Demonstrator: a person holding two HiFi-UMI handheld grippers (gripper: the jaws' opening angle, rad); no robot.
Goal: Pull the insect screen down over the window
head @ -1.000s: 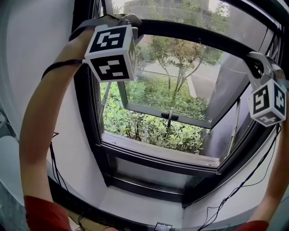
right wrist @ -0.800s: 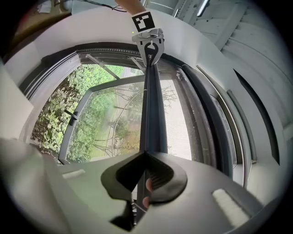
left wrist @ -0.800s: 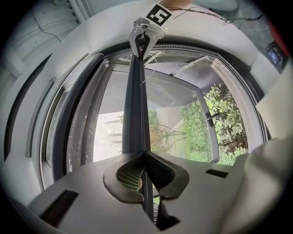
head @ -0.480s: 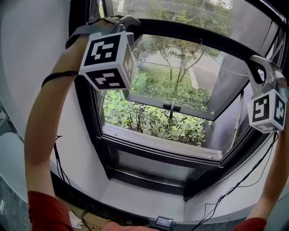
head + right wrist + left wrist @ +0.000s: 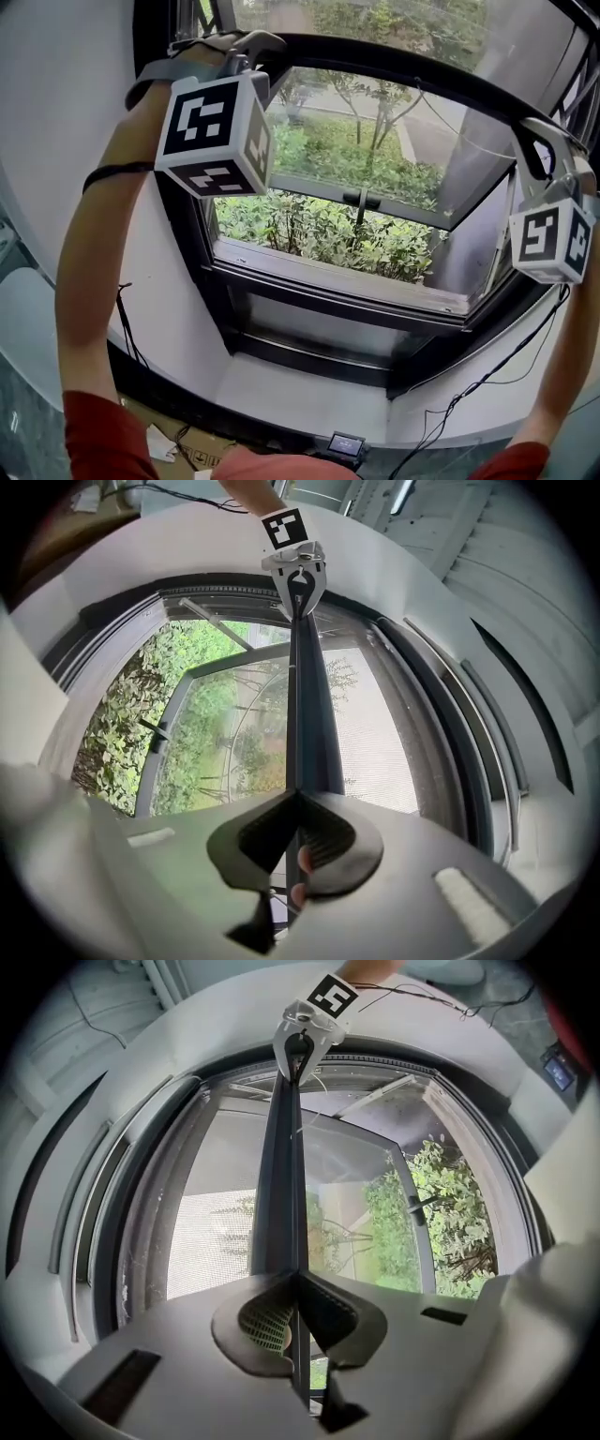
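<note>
Left hand-held gripper and right hand-held gripper each clench an end of the insect screen's pull bar, lying crosswise in the upper frame, well above the window sill.

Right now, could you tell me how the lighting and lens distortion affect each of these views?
Head view: bright daylight outside, the dark window frame bowed by the lens. Left gripper view: strong fisheye, black corners, screen bar sharp. Right gripper view: same fisheye and vignette.
</note>
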